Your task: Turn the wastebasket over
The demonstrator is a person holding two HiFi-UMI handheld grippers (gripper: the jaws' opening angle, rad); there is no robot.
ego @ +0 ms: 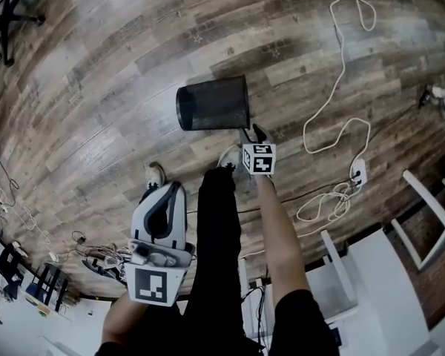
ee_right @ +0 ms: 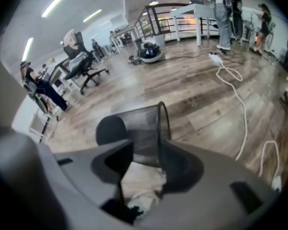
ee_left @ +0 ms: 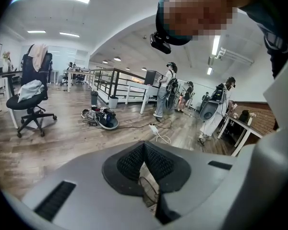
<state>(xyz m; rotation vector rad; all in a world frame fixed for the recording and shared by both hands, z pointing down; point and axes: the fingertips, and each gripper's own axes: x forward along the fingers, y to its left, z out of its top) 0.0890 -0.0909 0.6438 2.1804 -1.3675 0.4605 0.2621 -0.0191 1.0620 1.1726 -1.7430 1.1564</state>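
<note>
Since the wastebasket [ego: 213,104] lies sideways across mid-frame, the right gripper [ego: 256,134], fingers spread, sits just below its right end; the left gripper [ego: 165,193], closed, hangs farther back.

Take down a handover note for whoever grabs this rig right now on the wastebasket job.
Left tongs: shut, empty, away from the basket.
Right tongs: open, at the rim of the wastebasket, not gripping.
Wastebasket: on its side on the floor, mouth toward the right tongs.
Done: approach only.
Left: close on the rim, turn it over.
</note>
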